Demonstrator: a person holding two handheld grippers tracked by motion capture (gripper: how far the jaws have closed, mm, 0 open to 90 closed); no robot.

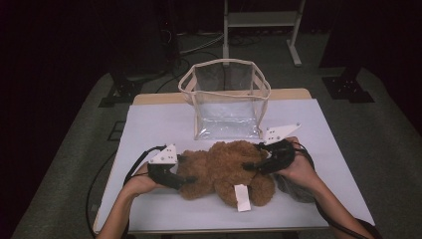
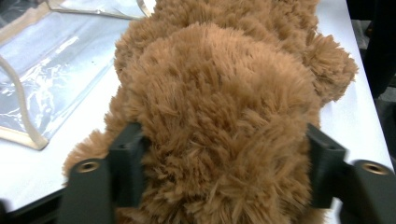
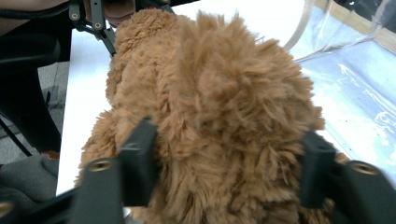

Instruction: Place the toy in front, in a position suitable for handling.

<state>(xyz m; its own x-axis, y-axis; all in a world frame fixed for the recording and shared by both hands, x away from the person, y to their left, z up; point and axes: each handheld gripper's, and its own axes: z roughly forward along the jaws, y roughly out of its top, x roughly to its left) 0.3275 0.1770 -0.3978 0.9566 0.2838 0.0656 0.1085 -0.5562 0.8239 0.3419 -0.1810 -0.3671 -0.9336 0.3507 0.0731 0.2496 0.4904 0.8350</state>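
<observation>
A brown plush teddy bear [image 1: 224,167] lies on the white table [image 1: 159,124], a white tag [image 1: 242,197] hanging from its near side. My left gripper [image 1: 186,177] comes in from the bear's left end. In the left gripper view, this gripper [image 2: 224,172] has both black jaws sunk into the fur of the bear [image 2: 219,93]. My right gripper [image 1: 249,167] holds the bear's right end. Seen in the right gripper view, it [image 3: 224,172] presses on the bear [image 3: 210,93] from both sides. The left gripper [image 3: 95,18] shows far off beyond it.
A clear plastic bag with beige trim [image 1: 226,99] stands open-topped just behind the bear, also seen as the bag [image 2: 51,70] and the bag [image 3: 355,88]. A grey cloth [image 1: 293,189] lies under the right hand. A metal stand [image 1: 261,20] is on the floor beyond the table.
</observation>
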